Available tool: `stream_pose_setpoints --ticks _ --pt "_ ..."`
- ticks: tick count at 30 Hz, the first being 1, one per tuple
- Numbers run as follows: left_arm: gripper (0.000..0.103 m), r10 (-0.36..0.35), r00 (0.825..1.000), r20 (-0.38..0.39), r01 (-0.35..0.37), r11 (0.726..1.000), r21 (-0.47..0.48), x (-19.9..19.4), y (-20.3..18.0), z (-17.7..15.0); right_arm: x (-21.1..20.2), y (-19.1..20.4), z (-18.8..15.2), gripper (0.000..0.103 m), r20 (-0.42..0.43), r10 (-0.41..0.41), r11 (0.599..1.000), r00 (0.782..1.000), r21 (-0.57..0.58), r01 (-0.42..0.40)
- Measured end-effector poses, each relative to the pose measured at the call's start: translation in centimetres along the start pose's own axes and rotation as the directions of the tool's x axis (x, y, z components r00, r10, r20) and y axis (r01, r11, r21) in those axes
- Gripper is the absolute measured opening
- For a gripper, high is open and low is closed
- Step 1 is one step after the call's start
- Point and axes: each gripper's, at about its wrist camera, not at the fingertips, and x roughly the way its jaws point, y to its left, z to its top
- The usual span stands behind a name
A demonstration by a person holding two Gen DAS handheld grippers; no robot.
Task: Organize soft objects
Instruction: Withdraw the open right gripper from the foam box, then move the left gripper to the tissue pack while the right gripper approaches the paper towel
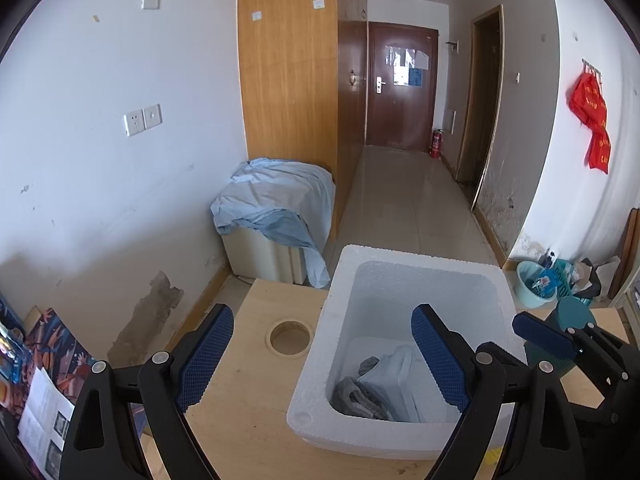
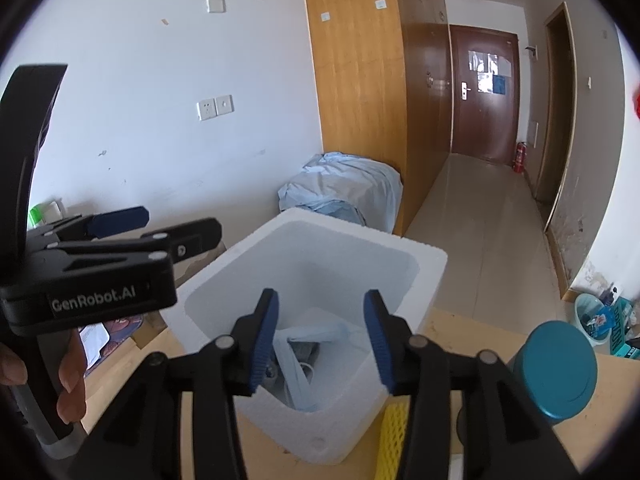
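A white foam box [image 1: 400, 258] stands on the wooden table [image 1: 248, 420]. On its floor lie a grey cloth [image 1: 354, 398] and a pale blue cloth [image 1: 390, 374]. My left gripper [image 1: 324, 314] is wide open over the box's left wall, with nothing between its pads. My right gripper [image 2: 320, 300] hovers above the box's [image 2: 360, 236] near corner, open and gripping nothing. The pale blue cloth [image 2: 316, 330] and the grey cloth [image 2: 304, 350] lie below it in the box. The left gripper [image 2: 176, 222] shows at the left of the right wrist view, and a hand [image 2: 72, 380] holds its handle.
A teal-lidded canister [image 2: 560, 368] stands on the table right of the box, with a yellow foam net [image 2: 394, 432] beside it. The tabletop has a round hole [image 1: 290, 336]. Magazines [image 1: 48, 360] lie at the left. A blue sheet [image 1: 276, 196] covers a cabinet beyond.
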Motion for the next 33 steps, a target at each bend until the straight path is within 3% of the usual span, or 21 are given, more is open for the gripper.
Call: stream_pose_setpoints --ticks 18,24,27,31,33 --pt "0.091 -0.038 0.999 0.005 0.038 0.999 -0.002 -1.9 -0.4 -1.3 -3.9 -1.1 -1.7 0.049 -0.011 -0.03 0.999 0.999 0.039 0.031" --pt "0.091 -0.091 0.995 0.038 0.092 0.996 -0.006 -4.2 -1.1 -3.4 -6.4 -1.2 -2.7 0.049 0.042 -0.034 0.997 0.999 0.075 0.031" --pt "0.091 -0.101 0.991 0.093 0.103 0.995 -0.018 -5.7 -1.4 -4.4 -7.8 -1.1 -3.3 0.05 0.073 -0.047 0.996 0.996 0.079 0.041" --pt "0.091 -0.131 0.976 0.172 0.14 0.989 -0.042 -7.9 -1.4 -6.0 -10.2 -1.5 -4.8 0.07 0.137 -0.085 0.992 0.987 0.105 0.071" --pt "0.091 -0.136 0.971 0.196 0.145 0.989 -0.036 -8.8 -1.7 -6.8 -11.5 -1.6 -5.8 0.07 0.154 -0.103 0.989 0.983 0.121 0.085"
